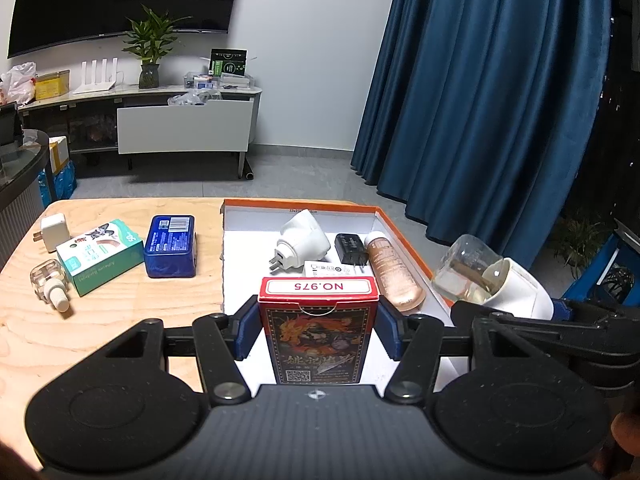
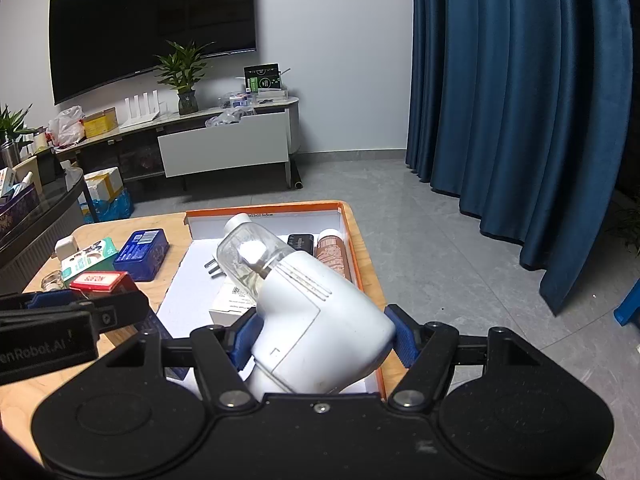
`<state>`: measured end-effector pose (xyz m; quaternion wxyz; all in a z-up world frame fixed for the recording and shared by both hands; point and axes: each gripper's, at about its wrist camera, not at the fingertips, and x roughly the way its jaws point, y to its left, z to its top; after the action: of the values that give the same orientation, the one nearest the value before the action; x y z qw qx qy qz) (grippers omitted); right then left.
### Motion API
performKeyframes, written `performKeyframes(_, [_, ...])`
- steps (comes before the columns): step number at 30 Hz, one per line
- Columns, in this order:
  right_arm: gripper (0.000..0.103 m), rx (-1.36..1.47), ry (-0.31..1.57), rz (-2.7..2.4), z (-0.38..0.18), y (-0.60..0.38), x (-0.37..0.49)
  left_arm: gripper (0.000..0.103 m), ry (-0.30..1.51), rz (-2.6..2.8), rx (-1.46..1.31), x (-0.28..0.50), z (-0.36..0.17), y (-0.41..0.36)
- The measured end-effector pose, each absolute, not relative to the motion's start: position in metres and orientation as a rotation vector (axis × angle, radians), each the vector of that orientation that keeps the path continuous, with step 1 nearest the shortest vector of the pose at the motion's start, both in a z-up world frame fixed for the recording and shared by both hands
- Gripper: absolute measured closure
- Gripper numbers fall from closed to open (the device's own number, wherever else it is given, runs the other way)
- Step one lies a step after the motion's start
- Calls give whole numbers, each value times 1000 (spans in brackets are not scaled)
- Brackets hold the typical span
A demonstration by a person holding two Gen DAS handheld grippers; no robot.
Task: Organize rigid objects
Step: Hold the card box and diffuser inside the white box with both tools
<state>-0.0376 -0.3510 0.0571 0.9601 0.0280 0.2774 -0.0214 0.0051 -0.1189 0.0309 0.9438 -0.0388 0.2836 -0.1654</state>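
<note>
The left gripper is clamping its fingers on the red card box, while the right gripper is pinching the white plug-in vaporizer, both hovering over the near end of the orange-rimmed tray. The vaporizer's rounded shell is looking slippery, so it may be twisting loose. Both loads are crowding each other and risking a knock on release.
</note>
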Motion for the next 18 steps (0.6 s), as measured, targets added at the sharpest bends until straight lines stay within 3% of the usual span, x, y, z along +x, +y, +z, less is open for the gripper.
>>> performKeyframes(18, [23, 54, 569, -46, 51, -349, -38, 44, 564, -334, -80, 8, 35, -118])
